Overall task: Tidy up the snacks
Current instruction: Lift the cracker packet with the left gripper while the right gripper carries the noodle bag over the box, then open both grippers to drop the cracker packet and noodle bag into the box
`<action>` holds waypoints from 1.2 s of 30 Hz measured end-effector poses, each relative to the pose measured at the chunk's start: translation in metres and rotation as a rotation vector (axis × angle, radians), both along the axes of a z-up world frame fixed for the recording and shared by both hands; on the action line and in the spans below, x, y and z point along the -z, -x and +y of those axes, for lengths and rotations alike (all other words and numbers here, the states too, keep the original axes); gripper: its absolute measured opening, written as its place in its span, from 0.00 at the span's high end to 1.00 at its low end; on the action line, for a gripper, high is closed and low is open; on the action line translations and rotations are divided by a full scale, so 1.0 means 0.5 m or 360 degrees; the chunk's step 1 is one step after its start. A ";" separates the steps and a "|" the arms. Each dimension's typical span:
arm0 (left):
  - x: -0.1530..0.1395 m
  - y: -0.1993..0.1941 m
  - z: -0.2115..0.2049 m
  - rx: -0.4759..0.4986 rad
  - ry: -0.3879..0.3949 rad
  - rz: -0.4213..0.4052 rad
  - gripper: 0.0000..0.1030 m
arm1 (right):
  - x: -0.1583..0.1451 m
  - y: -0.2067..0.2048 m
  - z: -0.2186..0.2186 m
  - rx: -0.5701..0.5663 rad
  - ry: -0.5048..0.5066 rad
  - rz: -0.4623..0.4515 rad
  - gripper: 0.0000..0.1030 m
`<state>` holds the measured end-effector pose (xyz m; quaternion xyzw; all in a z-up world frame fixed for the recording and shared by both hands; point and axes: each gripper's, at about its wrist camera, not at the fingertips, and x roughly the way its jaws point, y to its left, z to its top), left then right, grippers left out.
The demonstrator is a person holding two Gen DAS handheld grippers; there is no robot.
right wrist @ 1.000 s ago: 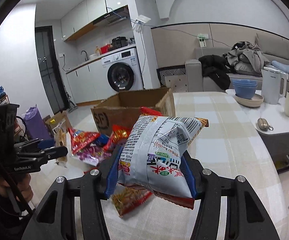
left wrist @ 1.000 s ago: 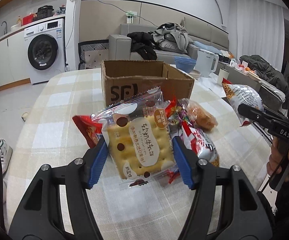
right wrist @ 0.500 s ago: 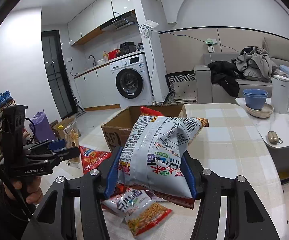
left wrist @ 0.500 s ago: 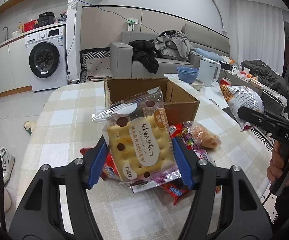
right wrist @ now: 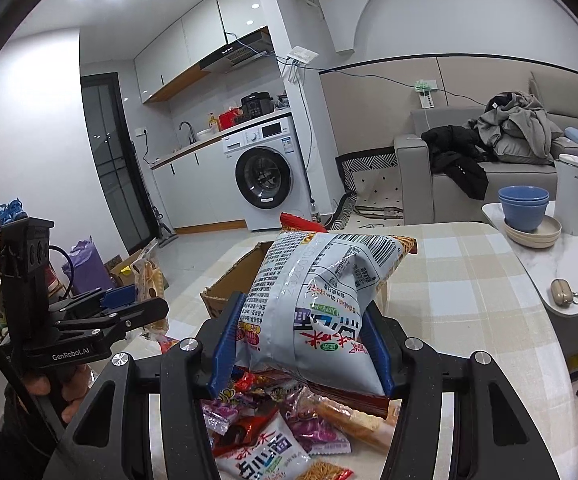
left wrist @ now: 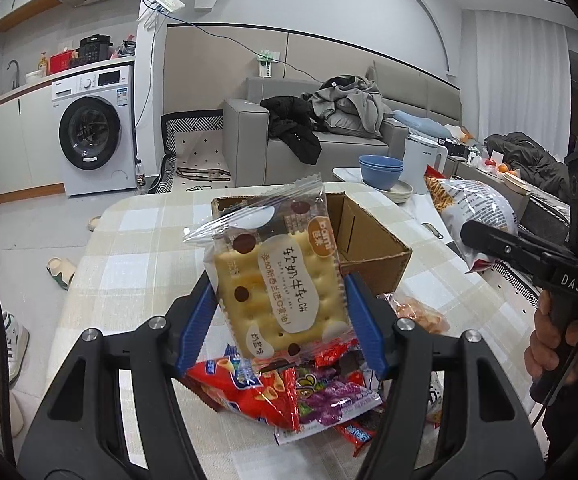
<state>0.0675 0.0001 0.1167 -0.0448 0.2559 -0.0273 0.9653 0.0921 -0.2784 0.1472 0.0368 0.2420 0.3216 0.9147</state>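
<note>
My left gripper [left wrist: 279,324] is shut on a clear cracker packet [left wrist: 277,276] and holds it up above a pile of snack packets [left wrist: 289,392] on the checked table. The open cardboard box [left wrist: 369,248] stands just beyond it. My right gripper [right wrist: 303,348] is shut on a grey-white crisp bag [right wrist: 321,300], held above more loose snacks [right wrist: 289,432], with the box [right wrist: 229,284] behind it. The right gripper with its bag also shows in the left wrist view [left wrist: 489,236], to the right of the box. The left gripper shows in the right wrist view [right wrist: 137,312] at far left.
The checked tablecloth [left wrist: 137,240] covers the table. A side table [right wrist: 569,264] to the right holds blue bowls [right wrist: 523,208], a white kettle [right wrist: 577,192] and a small pouch [right wrist: 563,292]. A sofa and washing machine stand behind. Slippers lie on the floor at left.
Both grippers have risen and moved closer to the box with their packets still held. The snack pile now lies lower in both views.
</note>
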 end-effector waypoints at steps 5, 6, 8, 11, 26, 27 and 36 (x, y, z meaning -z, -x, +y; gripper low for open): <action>-0.006 -0.034 -0.003 -0.0002 -0.0018 0.0019 0.41 | 0.003 -0.030 0.020 -0.0020 0.0020 0.0011 0.46; -0.006 -0.040 -0.002 0.0000 -0.0016 0.0022 0.40 | 0.005 -0.037 0.023 -0.0028 0.0025 0.0018 0.46; -0.009 -0.051 -0.001 -0.0003 -0.0006 0.0024 0.41 | 0.007 -0.047 0.031 -0.0029 0.0032 0.0026 0.46; -0.010 -0.075 0.006 -0.0001 0.0012 0.0033 0.41 | 0.009 -0.066 0.042 -0.0042 0.0045 0.0039 0.46; 0.005 -0.180 0.019 0.0019 0.0027 0.0096 0.40 | 0.030 -0.119 0.078 -0.0089 0.0123 0.0084 0.46; 0.007 -0.185 0.021 0.0019 0.0028 0.0100 0.40 | 0.032 -0.122 0.082 -0.0097 0.0130 0.0089 0.46; 0.031 -0.244 0.041 0.0000 0.0044 0.0137 0.41 | 0.053 -0.146 0.115 -0.0126 0.0182 0.0088 0.45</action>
